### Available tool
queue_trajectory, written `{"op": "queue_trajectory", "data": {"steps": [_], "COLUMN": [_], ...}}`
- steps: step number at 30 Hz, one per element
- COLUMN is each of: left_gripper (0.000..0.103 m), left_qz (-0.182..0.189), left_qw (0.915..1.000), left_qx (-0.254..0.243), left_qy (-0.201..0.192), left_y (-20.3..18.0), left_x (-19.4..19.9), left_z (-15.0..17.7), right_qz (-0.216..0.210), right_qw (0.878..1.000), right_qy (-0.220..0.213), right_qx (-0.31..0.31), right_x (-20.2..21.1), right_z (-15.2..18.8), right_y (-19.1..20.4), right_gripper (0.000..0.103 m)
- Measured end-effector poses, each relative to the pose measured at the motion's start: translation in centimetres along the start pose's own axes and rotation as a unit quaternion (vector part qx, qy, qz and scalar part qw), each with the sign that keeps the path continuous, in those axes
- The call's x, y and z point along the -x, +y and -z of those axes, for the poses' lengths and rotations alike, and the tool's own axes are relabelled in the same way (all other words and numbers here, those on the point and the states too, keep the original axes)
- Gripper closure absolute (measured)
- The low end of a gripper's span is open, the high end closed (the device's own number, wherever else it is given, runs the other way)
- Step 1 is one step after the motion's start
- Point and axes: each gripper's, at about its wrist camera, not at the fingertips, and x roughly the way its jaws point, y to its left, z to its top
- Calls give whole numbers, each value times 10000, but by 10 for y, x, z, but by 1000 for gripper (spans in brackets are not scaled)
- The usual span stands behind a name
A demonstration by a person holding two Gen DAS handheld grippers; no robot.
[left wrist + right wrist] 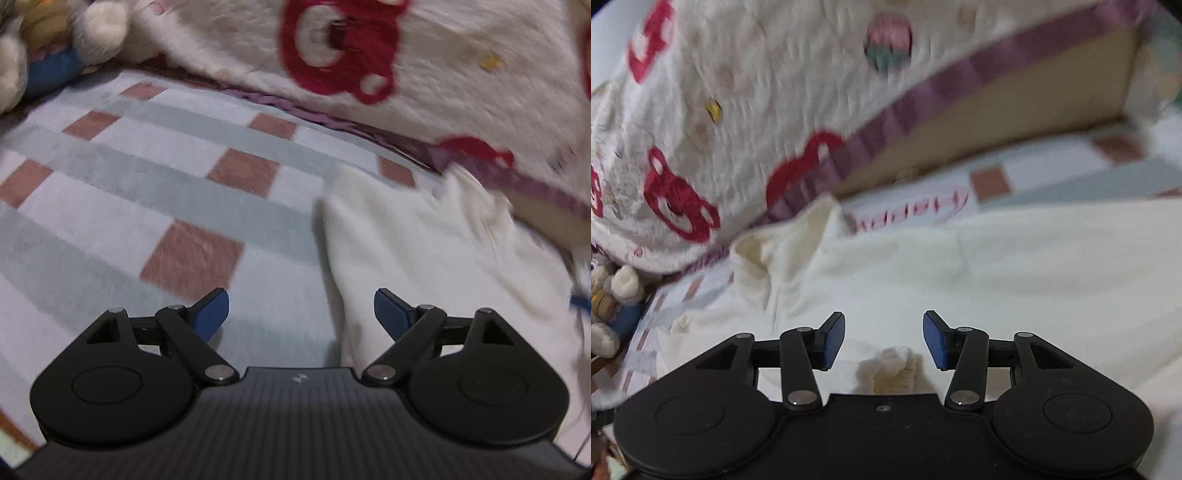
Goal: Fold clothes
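A cream top (997,266) lies spread on the checked bed cover (129,184). It fills the middle and right of the right wrist view and the right side of the left wrist view. A white blanket with red bears (369,55) is bunched across the top of both views, and soft toys (55,40) sit in the upper left.

The left gripper (301,314) is spread wide with nothing in it, low in the frame, at the top's left edge. The right gripper (884,339) is spread too, over the cloth, with a small lump of cloth (894,365) just below its fingers.

I think no fold has started yet. Next, each gripper needs to pinch an edge.
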Motion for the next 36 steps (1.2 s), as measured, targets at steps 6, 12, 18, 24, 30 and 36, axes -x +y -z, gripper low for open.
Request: {"op": "queue_trajectory", "data": {"steps": [6, 12, 18, 24, 30, 36], "left_gripper": [17, 17, 94, 96, 92, 51], "left_qz": [248, 284, 349, -110, -858, -280], "left_qw": [9994, 9992, 9987, 9880, 9798, 9834], "left_qx": [244, 242, -330, -1275, -1625, -1641], "left_qy": [60, 157, 170, -864, -786, -724], "left_y": [-10, -24, -45, -85, -99, -91], "left_x": [-46, -80, -88, -54, -66, -15], "left_z": [-33, -43, -43, -43, -36, -16], "right_qz": [-130, -93, -48, 193, 664, 1052], "right_qw": [9951, 9675, 9549, 9520, 9638, 9743], "right_qy": [504, 552, -37, -965, -474, -759], "right_qx": [839, 2467, 2969, 2899, 2537, 1842], "right_x": [-28, -28, -9, 13, -23, -24], "right_z": [8, 26, 25, 14, -13, -10], "right_y": [10, 33, 47, 55, 39, 29], "right_gripper": [48, 51, 75, 76, 74, 57]}}
